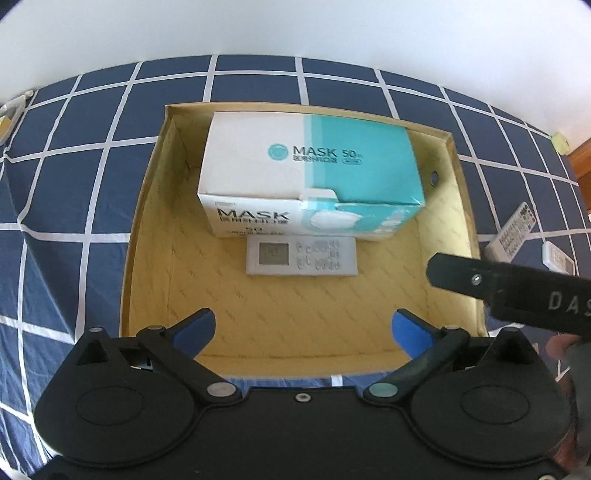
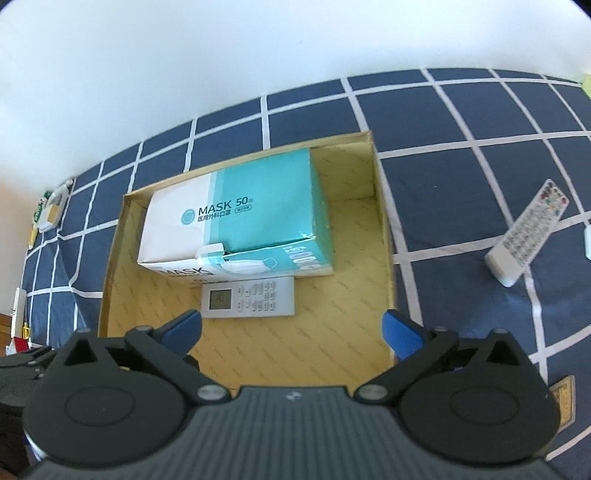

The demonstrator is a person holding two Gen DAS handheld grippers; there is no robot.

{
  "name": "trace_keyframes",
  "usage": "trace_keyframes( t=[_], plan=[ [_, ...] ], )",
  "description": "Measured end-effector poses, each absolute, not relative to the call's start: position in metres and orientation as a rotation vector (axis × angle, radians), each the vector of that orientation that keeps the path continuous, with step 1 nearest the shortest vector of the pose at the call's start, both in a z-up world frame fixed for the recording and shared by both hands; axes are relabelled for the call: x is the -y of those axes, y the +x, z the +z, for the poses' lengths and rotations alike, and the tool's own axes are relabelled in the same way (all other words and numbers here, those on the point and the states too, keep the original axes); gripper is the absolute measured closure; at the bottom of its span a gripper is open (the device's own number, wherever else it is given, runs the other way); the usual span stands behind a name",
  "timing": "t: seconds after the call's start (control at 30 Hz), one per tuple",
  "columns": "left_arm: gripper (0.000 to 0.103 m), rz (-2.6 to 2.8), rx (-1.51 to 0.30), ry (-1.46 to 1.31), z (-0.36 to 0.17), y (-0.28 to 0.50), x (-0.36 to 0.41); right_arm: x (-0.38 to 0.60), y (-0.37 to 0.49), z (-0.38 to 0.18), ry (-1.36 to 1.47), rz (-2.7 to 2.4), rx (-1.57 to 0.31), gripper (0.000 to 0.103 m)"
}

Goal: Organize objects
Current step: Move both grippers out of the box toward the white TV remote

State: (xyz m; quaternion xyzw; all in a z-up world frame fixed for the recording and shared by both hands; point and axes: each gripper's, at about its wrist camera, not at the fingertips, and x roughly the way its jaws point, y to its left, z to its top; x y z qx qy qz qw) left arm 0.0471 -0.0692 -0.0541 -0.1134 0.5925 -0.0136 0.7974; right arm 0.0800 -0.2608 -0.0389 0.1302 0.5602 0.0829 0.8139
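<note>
An open cardboard box (image 1: pixel 454 206) (image 2: pixel 384 229) lies on the blue checked cloth. Inside it, a white and teal mask carton (image 1: pixel 306 173) (image 2: pixel 236 221) stands at the back, with a white air-conditioner remote (image 1: pixel 301 257) (image 2: pixel 248 297) flat in front of it. My left gripper (image 1: pixel 304 328) is open and empty over the box's near edge. My right gripper (image 2: pixel 291 332) is open and empty over the box's near right part; its arm shows in the left wrist view (image 1: pixel 517 291). A white TV remote (image 2: pixel 528 230) (image 1: pixel 511 236) lies on the cloth to the right of the box.
A small white object (image 1: pixel 559 258) (image 2: pixel 587 242) lies just past the TV remote. Clutter sits at the cloth's far left edge (image 2: pixel 51 210). A white wall (image 1: pixel 295 26) rises behind the cloth. A yellowish flat item (image 2: pixel 563 402) lies near the right front.
</note>
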Motion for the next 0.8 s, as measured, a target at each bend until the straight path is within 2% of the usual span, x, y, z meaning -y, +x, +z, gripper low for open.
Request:
trace_keyframes(
  t=[0.43,0.8],
  plan=[
    [0.0,-0.035,-1.259,-0.23,-0.036,0.03,0.133,0.332,0.044,-0.02,0.301,0.12,-1.153,0.0],
    [0.0,-0.083,-1.236,-0.213,-0.021,0.037,0.227,0.426,0.029,-0.01,0.316,0.061,-1.133,0.0]
  ],
)
